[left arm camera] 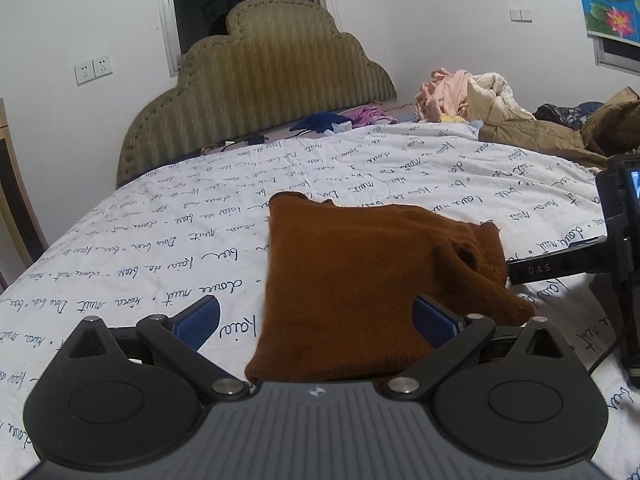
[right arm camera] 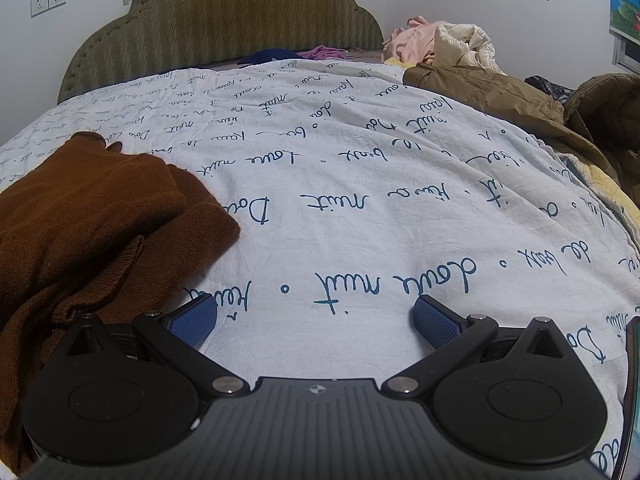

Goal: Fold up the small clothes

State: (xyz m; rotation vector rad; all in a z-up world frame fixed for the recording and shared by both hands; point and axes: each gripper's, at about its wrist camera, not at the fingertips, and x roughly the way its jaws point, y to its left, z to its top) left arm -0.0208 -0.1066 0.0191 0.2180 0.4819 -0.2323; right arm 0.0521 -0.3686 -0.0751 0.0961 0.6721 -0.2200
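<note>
- Brown knit garment [left arm camera: 360, 276] lies on the script-printed quilt [left arm camera: 160, 248], already doubled into a rough rectangle, with a bunched sleeve or cuff poking out along its right edge.
- Judging by that shape, the fold is well along; tidying the loose right side, or one more fold, looks like the step in hand.
- Left gripper [left arm camera: 316, 320] hangs over the garment's near edge with its jaws spread wide; the right blue pad [left arm camera: 434, 316] sits against the knit, the left one [left arm camera: 198, 320] over bare quilt. It grips nothing.
- Right gripper [right arm camera: 316, 320] is also spread wide and empty, over bare quilt just right of the garment [right arm camera: 100, 216], whose loose flap lies beside its left pad [right arm camera: 192, 322].
- Next move likely calls for pinching that loose flap, a thin soft edge, and laying it across without dragging the folded layers underneath.
</note>
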